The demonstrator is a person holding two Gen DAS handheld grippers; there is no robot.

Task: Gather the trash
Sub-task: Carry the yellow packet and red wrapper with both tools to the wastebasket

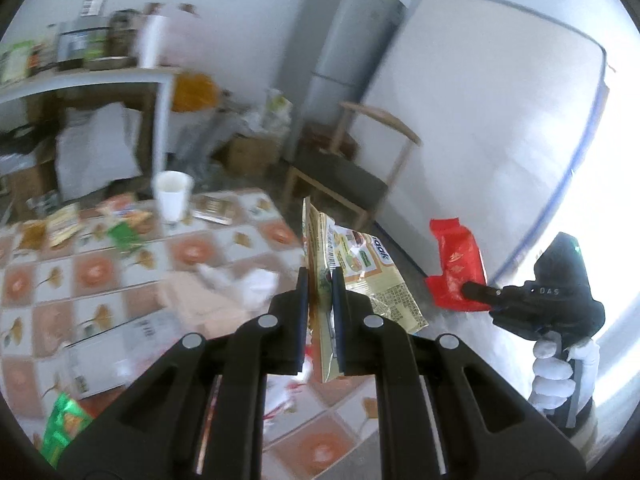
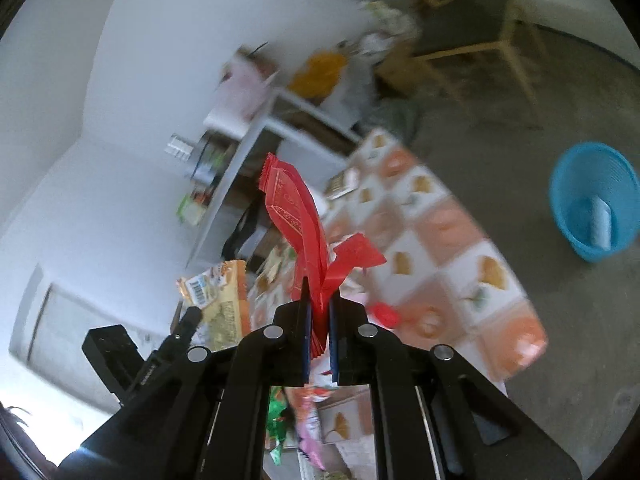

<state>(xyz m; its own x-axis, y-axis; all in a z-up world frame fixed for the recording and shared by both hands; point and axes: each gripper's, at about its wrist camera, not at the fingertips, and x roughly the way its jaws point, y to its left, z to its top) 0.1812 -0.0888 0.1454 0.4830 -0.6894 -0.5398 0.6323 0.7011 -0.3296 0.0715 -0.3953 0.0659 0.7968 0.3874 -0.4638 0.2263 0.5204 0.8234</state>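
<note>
cup (image 1: 172,196) on table (image 1: 48,280) | chair (image 1: 340,176) behind | basket (image 2: 592,200) on floor (image 2: 520,120)

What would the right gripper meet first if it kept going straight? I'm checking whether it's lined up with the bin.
Probably the patterned table, though depth is unclear. The blue basket sits off to the right.

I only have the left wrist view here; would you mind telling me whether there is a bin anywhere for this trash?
Observer: Yes, the right wrist view shows a blue basket on the floor beside the table.
Operator: Thank you. Is anything in it yet?
Observer: One pale item lies inside; I cannot tell what it is.
Operator: And is the right gripper's hold on the red wrapper sound?
Observer: The right gripper is shut on the red wrapper, pinching its lower end, and the rest stands up above the fingers.
</note>
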